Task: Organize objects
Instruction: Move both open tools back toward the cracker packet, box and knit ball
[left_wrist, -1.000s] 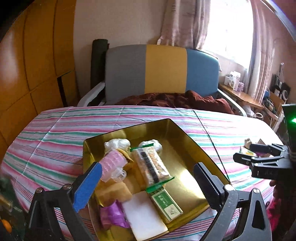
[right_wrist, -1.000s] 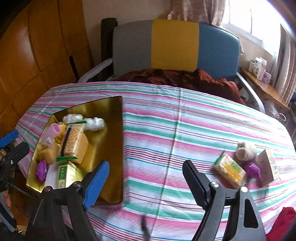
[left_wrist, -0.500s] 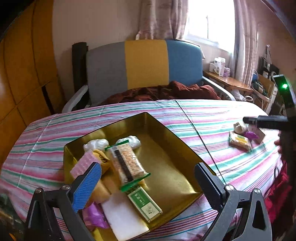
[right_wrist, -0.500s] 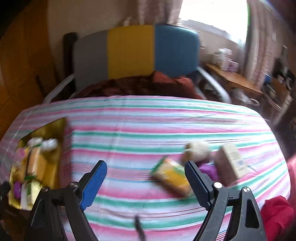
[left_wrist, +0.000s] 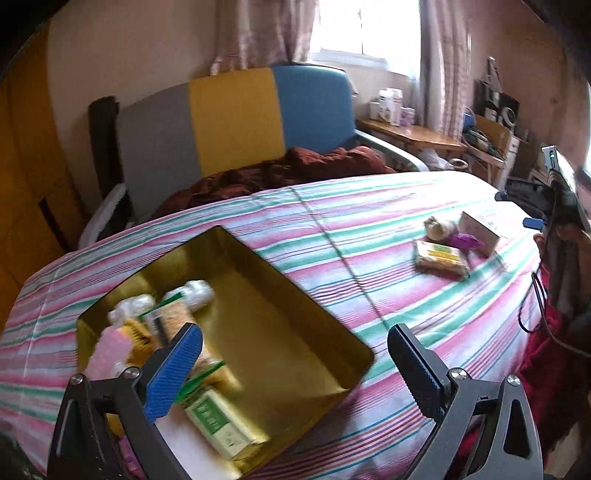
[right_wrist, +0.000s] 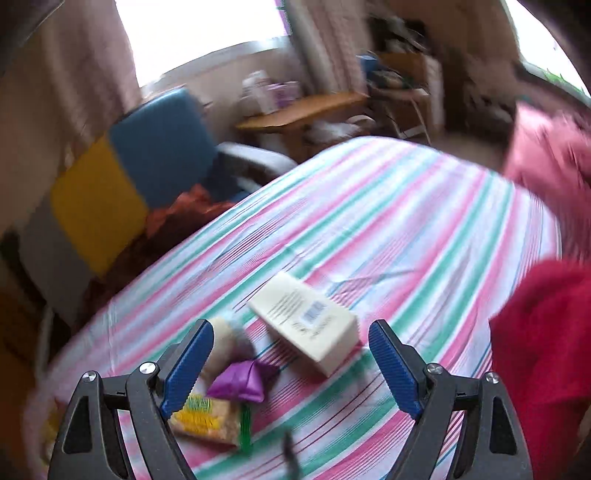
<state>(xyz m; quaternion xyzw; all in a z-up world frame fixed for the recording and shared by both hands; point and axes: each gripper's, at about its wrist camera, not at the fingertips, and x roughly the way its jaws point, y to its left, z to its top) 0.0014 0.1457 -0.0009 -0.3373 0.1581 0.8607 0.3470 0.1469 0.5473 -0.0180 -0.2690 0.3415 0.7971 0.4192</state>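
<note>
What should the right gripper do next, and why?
Probably lower the right gripper onto the purple packet. Its fingers are open and empty, the packet lies loose on the striped cloth right between them, and the gold tray has room.

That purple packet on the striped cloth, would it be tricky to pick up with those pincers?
Probably a bit. The purple packet looks glossy and puffy, so it may slip or squash. It seems small and light. It lies against the snack pack, so the open right gripper might nudge that too.
</note>
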